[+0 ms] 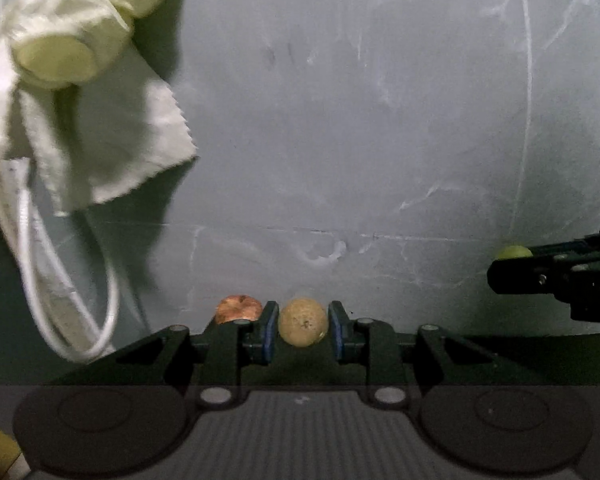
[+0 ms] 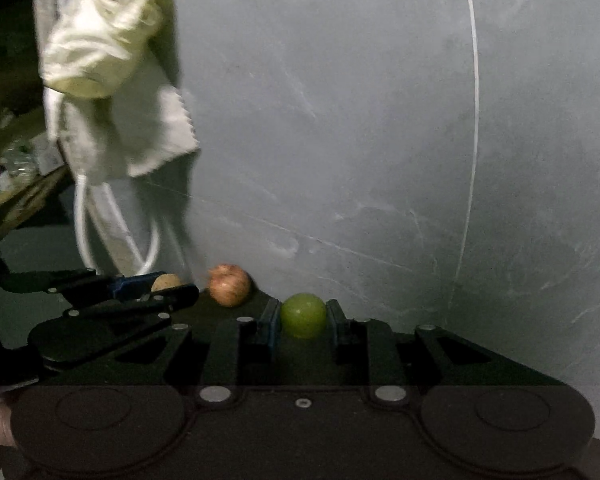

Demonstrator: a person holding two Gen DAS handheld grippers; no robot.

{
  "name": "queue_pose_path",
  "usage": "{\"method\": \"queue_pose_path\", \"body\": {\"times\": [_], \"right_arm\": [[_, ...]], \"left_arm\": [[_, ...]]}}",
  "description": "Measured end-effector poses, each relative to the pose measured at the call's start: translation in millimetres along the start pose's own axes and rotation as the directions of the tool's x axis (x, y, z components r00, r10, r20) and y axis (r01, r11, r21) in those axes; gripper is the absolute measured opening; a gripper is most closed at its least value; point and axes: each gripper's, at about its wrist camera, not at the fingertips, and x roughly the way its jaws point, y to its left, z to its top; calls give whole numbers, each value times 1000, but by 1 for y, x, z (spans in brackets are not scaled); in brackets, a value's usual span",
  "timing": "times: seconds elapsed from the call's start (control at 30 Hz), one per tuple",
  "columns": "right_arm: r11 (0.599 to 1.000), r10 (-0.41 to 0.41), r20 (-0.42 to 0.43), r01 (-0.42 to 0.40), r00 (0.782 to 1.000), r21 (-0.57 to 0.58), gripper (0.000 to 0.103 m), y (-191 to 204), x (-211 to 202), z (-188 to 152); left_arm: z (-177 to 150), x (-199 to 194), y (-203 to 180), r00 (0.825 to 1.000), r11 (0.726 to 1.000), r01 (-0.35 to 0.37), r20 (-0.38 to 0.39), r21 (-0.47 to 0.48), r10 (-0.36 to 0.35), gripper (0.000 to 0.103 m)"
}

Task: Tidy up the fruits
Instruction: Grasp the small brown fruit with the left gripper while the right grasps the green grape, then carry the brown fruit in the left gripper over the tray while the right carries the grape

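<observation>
- Left tool (image 1: 303, 326): pads pressed on a tan round fruit (image 1: 302, 322), which sits between the blue-faced fingers (image 1: 271, 330); seen from the right wrist view, this tool reaches in from the left side with the tan fruit at its tip.
- Right tool (image 2: 303, 318): pinching a green round fruit (image 2: 303, 315) squarely between its two fingers; from the left wrist view it shows at the right edge, the green fruit just visible at its tip.
- Red apple (image 2: 229, 290): the landmark. It rests on a dark surface at the foot of the grey wall (image 2: 360, 140), free of both tools.
- Tan fruit relative to the apple: just beside it, to its left in the right wrist view.
- Green fruit relative to the apple: near it, to its right and lower in the right wrist view, not touching.
- Cream cloth bundle (image 1: 72, 36): hangs against the wall well above the apple and to its left.
- White cable (image 1: 60, 320): loops down from under the cloth, ending left of the apple.
- Thin white cord (image 2: 474, 120): runs down the wall, well to the right of the apple.
</observation>
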Motion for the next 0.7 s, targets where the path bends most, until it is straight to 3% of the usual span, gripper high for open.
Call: {"method": "queue_pose_path", "body": {"times": [0.33, 0.5, 0.7], "right_arm": [[987, 136, 38, -133, 990, -87, 25, 18, -68, -7], [972, 196, 10, -193, 981, -133, 25, 22, -93, -26], [949, 242, -63, -249, 968, -194, 25, 20, -112, -65]], "left_arm": [[-15, -98, -11, 995, 994, -92, 38, -66, 95, 28], [-47, -134, -14, 992, 987, -121, 10, -108, 123, 28], [-99, -155, -32, 990, 977, -128, -76, -171, 116, 28]]}}
